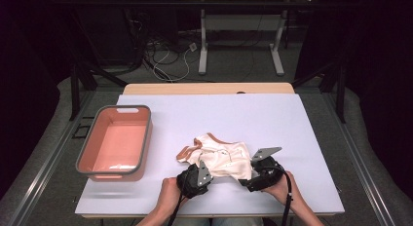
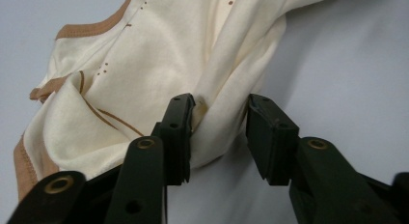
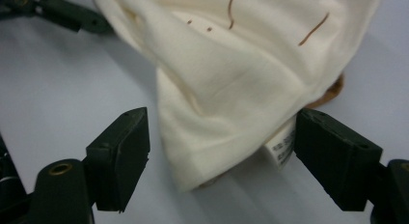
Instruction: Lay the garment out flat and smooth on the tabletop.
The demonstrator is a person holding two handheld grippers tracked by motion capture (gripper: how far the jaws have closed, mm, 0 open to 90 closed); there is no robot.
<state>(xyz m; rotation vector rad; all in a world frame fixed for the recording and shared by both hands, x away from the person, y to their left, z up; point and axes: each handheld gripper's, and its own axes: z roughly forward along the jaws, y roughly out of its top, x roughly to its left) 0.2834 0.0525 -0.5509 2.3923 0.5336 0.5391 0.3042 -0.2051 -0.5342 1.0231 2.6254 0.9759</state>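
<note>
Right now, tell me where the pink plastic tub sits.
In the high view, the pink plastic tub sits at the table's left side, left of the crumpled cream garment.

The garment point(image 1: 219, 158) is soft, matt cream cloth with tan stitched trim, crumpled on a smooth, faintly sheened pale table point(image 1: 272, 119). At nine o'clock from it, the basin point(image 1: 95, 147) looks like smooth pink plastic with a grey rim. The jaws beside the cloth are matt black plastic with brass-coloured rivets.
</note>
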